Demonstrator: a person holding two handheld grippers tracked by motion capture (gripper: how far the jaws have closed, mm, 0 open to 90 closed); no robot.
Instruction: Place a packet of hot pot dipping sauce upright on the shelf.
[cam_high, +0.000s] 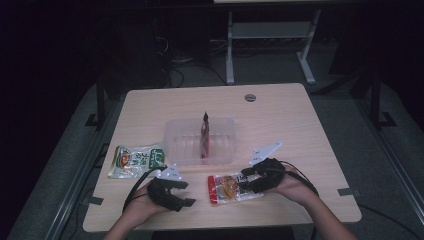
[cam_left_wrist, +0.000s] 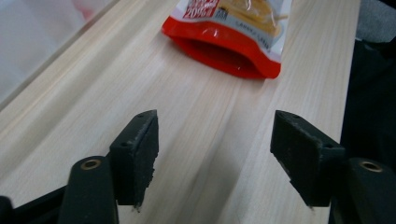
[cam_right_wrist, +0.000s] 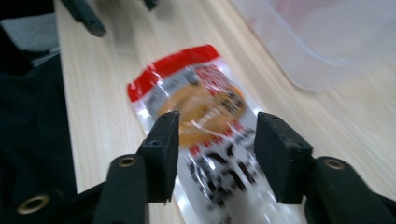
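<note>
Right gripper (cam_high: 248, 181) hovers low, jaws parted astride the red-edged snack packet (cam_high: 231, 188) lying flat, long axis left-right; left gripper (cam_high: 186, 192) released, empty.

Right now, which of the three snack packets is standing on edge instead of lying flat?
The dark red packet inside the clear tub. The green packet and the red-and-clear packet both lie flat on the table.

Both forearms are bare, without sleeves. Each hand carries a black tool: the left tool (cam_high: 186, 193) and the right tool (cam_high: 245, 180) have blocky, matte black jaws with brass-ringed holes, a grey three-cornered plate on top and a thin black cable trailing away.
</note>
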